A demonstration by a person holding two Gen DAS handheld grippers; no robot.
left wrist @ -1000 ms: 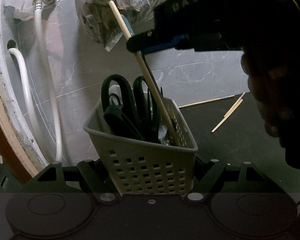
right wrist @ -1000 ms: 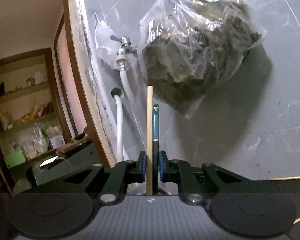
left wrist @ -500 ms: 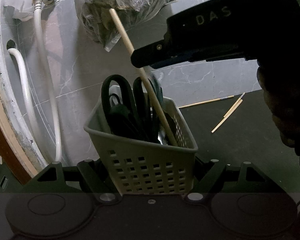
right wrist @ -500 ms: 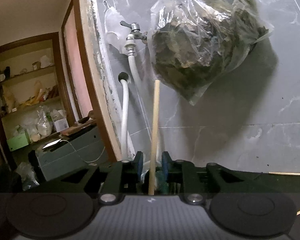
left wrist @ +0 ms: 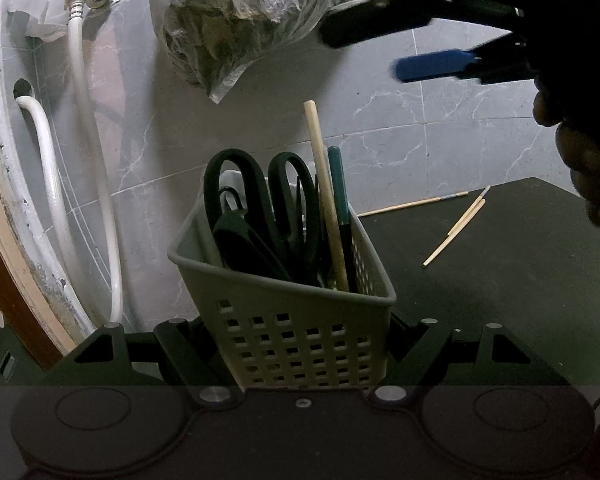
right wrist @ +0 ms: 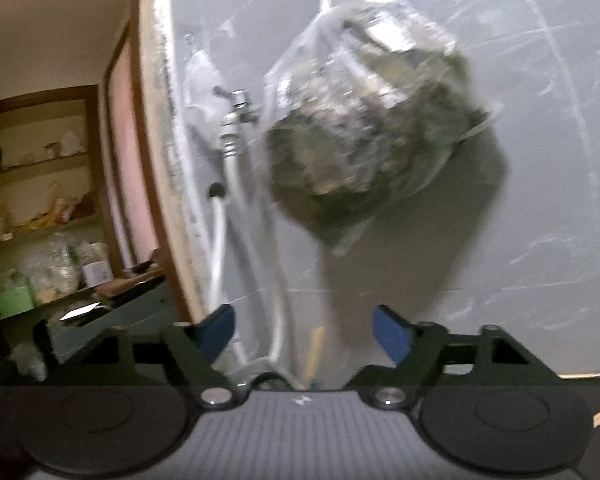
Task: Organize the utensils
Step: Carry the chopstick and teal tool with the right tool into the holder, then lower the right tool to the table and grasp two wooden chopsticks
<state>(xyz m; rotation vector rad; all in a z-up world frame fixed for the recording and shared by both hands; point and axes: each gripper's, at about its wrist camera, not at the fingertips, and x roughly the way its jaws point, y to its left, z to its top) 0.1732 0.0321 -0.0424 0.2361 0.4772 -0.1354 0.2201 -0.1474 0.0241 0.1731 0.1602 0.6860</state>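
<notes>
Hidden parts: the left gripper (left wrist: 300,344) has its fingertips behind the basket's lower walls, so the contact itself cannot be seen; the right wrist view is blurred, and only the tip of a wooden stick shows low between that gripper's fingers.
Left gripper: closed narrow on the grey basket (left wrist: 296,332), its fingers pressed against both sides.
Basket: upright on the dark table (left wrist: 500,280), held at the near edge of the left wrist view.
Basket contents: black-handled scissors (left wrist: 256,200), a wooden chopstick (left wrist: 326,196) and a green-handled utensil (left wrist: 338,188) stand in it, leaning against the far right corner.
Right gripper: its jaws (left wrist: 380,48) have just been opening and stand wide apart, above and right of the basket, with nothing between them.
Loose chopsticks: more chopsticks (left wrist: 456,232) lie flat on the table, well apart from the basket.
Wall: a plastic bag (left wrist: 236,20) hangs on the grey tiles beside a white hose (left wrist: 88,152).
</notes>
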